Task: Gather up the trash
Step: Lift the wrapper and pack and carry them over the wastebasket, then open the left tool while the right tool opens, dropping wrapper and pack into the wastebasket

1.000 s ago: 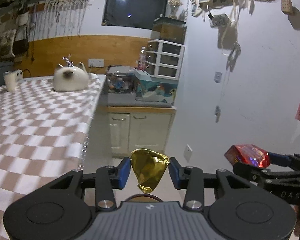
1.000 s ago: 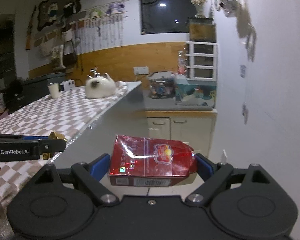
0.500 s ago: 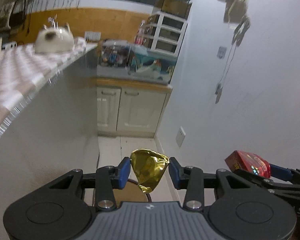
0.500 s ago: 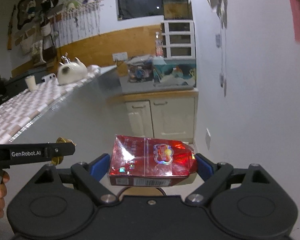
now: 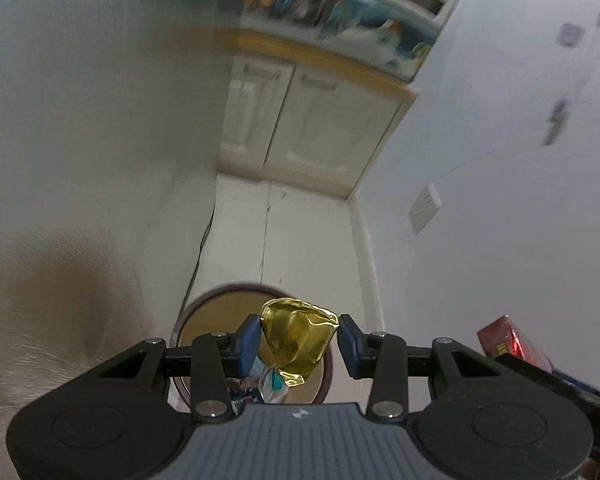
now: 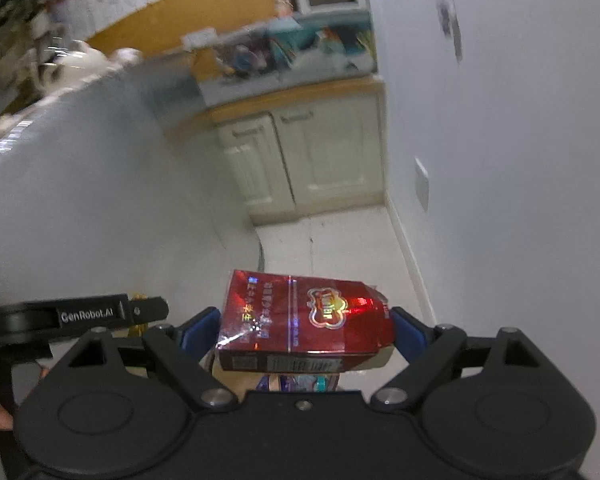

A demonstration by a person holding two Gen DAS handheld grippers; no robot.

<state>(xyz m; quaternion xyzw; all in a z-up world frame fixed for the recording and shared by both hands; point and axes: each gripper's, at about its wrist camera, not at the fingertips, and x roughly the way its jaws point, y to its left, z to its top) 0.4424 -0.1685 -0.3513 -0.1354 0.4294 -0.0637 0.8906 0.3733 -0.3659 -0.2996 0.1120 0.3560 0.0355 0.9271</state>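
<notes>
A home kitchen corner: cream cabinet (image 5: 308, 120), cluttered wooden countertop (image 6: 292, 96)

Wrapper (image 5: 296, 342) over the bin (image 5: 256, 312); box (image 5: 508, 340) to its right; cabinet (image 5: 300, 120) behind

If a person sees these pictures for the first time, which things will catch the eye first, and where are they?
First, the shiny red foil carton, clamped between the blue pads of the right gripper low in the right wrist view. Next, the crumpled gold foil wrapper pinched in the left gripper, directly above a round brown-rimmed bin on the white floor, with some wrappers already inside.
</notes>
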